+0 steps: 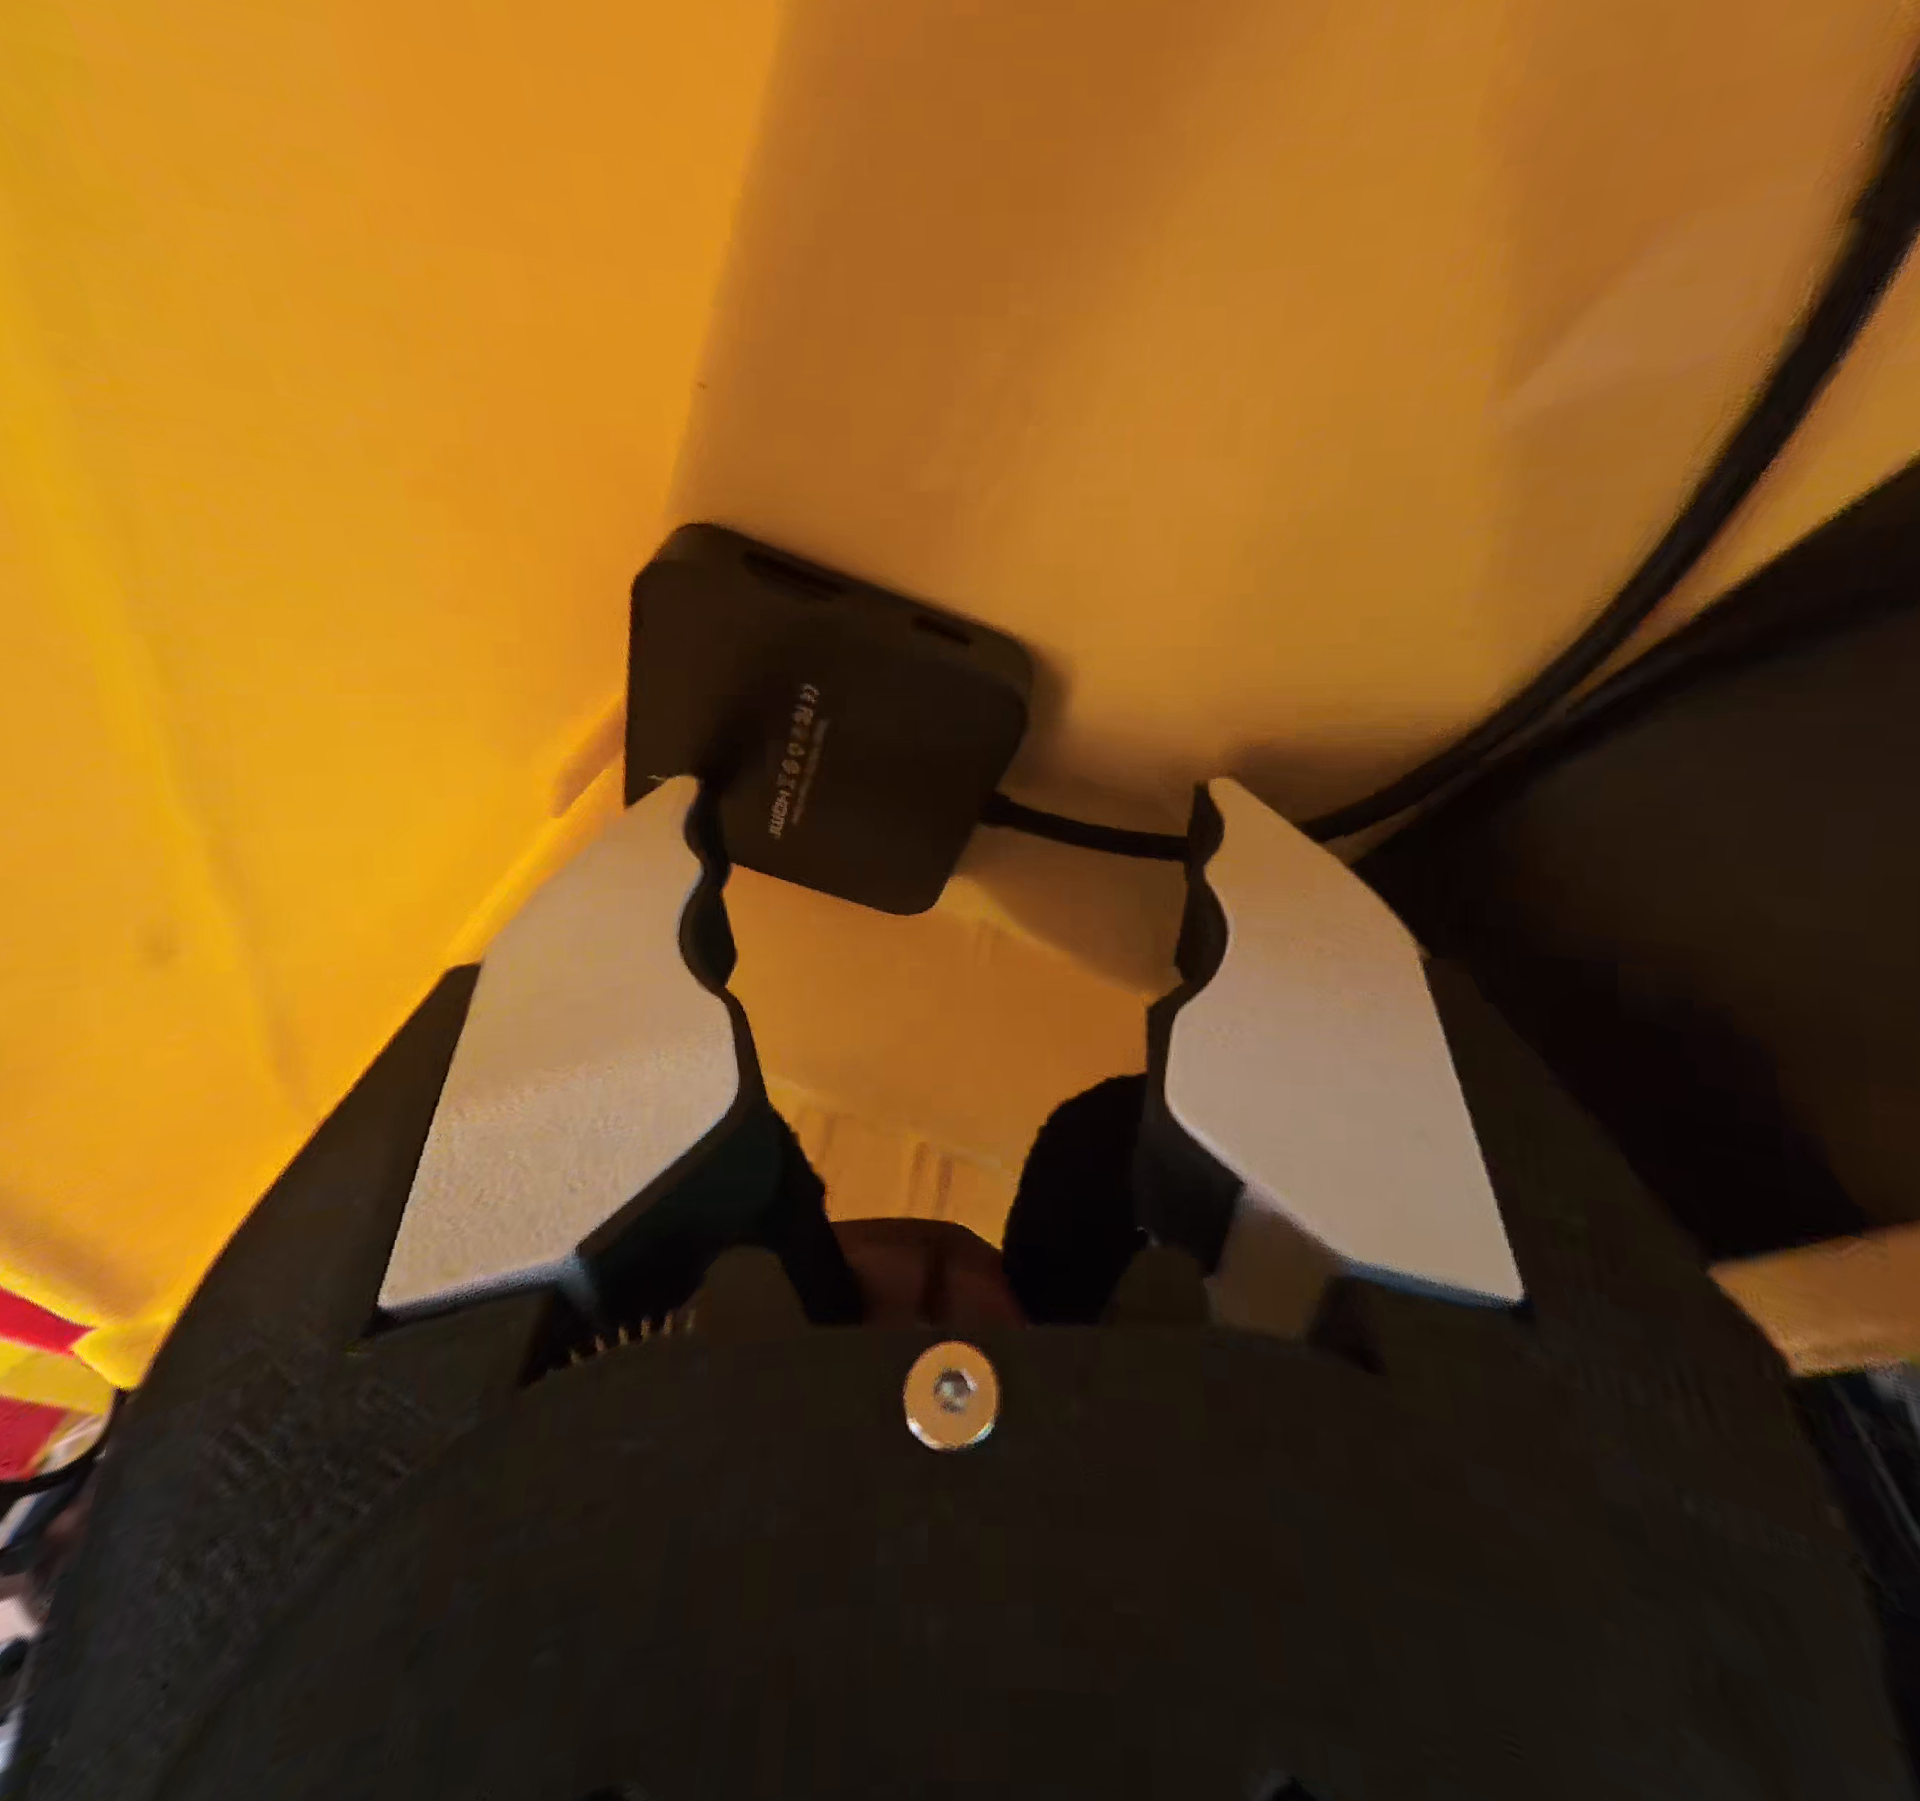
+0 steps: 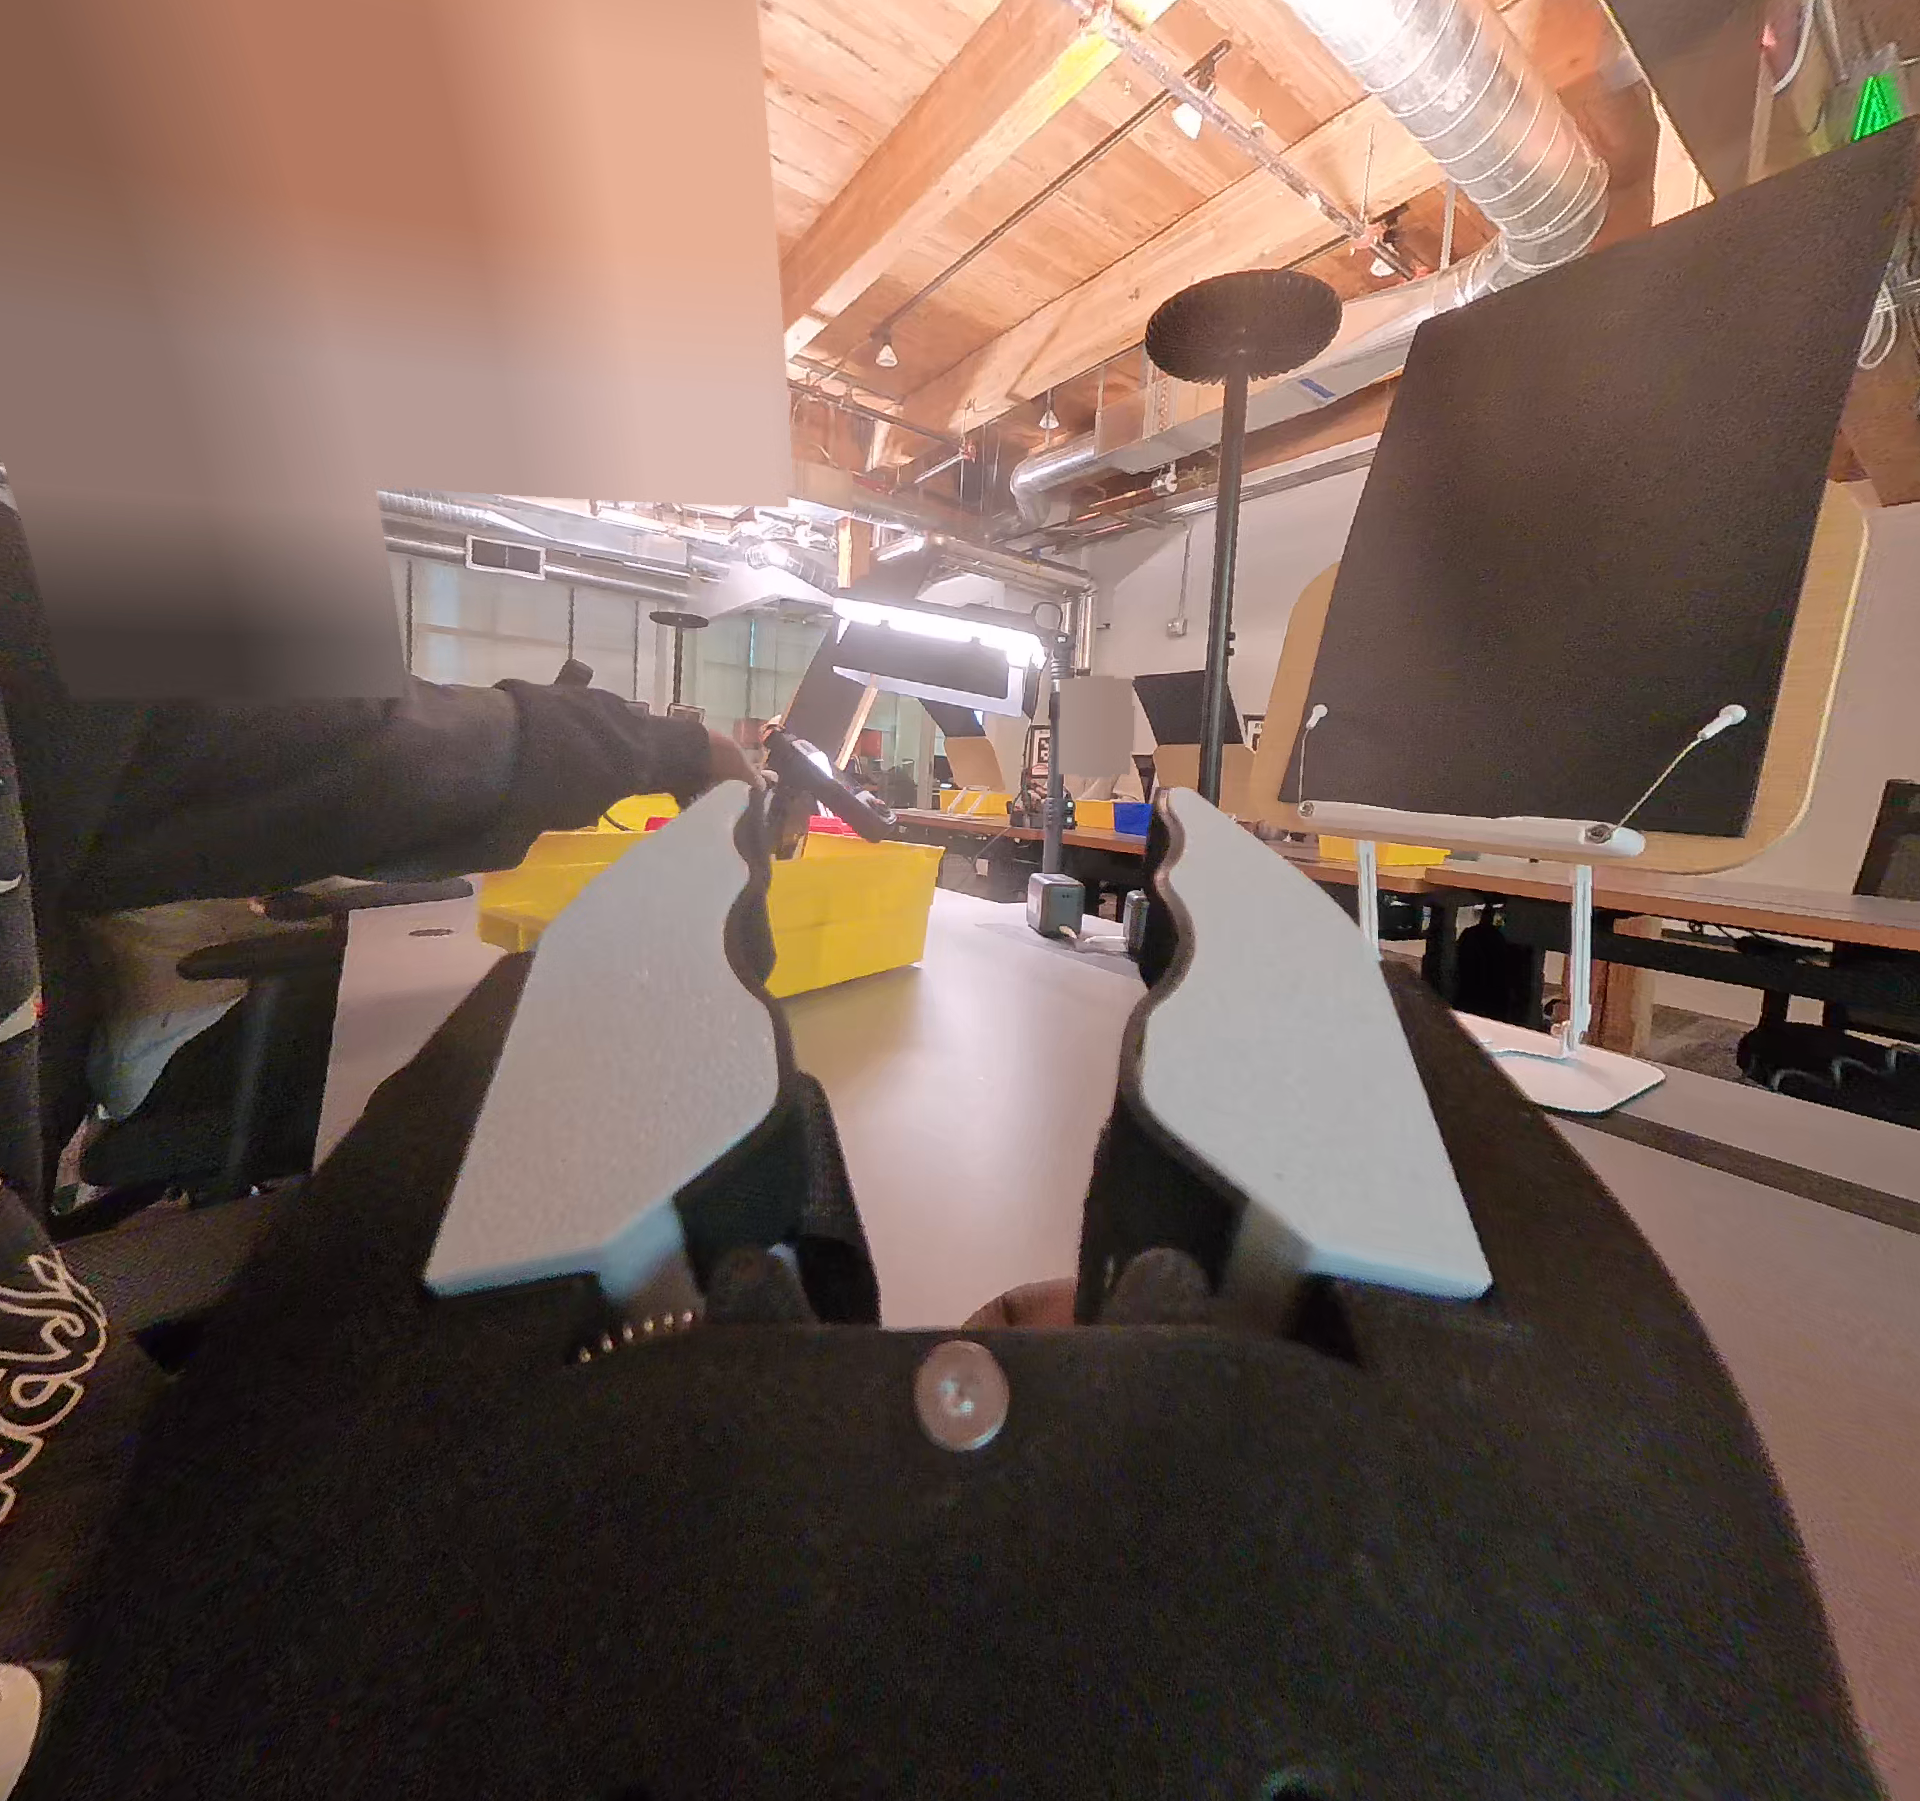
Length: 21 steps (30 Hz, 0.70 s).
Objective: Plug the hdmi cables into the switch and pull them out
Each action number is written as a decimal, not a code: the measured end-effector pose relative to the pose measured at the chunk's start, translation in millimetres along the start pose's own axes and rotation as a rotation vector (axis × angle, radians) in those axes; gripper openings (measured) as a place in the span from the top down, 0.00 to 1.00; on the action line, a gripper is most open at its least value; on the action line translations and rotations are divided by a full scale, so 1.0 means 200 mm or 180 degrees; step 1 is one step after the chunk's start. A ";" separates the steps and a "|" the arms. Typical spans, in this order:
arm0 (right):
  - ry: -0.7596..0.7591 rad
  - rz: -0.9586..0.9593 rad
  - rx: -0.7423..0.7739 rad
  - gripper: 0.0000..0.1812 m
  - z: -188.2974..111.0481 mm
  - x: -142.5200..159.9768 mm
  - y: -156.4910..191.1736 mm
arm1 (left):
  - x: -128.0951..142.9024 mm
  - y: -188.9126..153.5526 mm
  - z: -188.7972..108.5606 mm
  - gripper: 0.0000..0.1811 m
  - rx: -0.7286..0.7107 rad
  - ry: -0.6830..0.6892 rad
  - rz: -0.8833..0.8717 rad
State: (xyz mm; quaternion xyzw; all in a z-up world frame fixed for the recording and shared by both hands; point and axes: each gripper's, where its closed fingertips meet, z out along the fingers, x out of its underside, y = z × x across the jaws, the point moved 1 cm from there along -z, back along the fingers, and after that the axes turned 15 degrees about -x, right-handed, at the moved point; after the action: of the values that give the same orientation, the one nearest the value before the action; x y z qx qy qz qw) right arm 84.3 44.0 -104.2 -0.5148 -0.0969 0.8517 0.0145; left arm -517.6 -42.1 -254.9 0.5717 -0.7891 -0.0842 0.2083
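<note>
In the left wrist view, a black square HDMI switch (image 1: 831, 712) lies in the corner of a yellow bin (image 1: 364, 401), with two open ports facing away from me. A thin black cable (image 1: 1081, 832) leaves its near right side. My left gripper (image 1: 945, 801) is open just in front of the switch, and its left fingertip (image 1: 665, 816) overlaps the switch's near left corner. My right gripper (image 2: 954, 801) is open and empty above the grey table (image 2: 987, 1076). In the right wrist view, the yellow bin (image 2: 852, 920) stands ahead, with the left gripper (image 2: 821, 795) held over it.
Thick black cables (image 1: 1766, 463) run along the bin's right side. A person's dark sleeve (image 2: 416, 775) reaches over the bin. A black panel on a white stand (image 2: 1579, 556) stands at the right, and a small grey device (image 2: 1049, 904) sits behind the bin.
</note>
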 end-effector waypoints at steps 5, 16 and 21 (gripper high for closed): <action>-0.0013 0.0006 -0.0016 0.62 0.00 0.00 0.00 | -0.06 -0.05 -0.13 0.68 0.0171 -0.0287 0.0232; -0.0012 0.0010 -0.0016 0.62 0.00 0.00 0.00 | -0.05 0.11 0.03 0.63 -0.0410 -0.0124 0.0363; -0.0004 0.0004 -0.0019 0.62 0.00 0.00 0.00 | -0.06 0.07 0.01 0.66 -0.0276 -0.0328 0.0290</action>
State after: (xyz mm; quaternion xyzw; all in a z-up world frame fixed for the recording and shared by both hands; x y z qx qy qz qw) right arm 84.4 44.7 -103.8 -0.5143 -0.0992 0.8518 0.0124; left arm -526.5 -25.9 -254.3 0.5206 -0.8196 -0.1381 0.1955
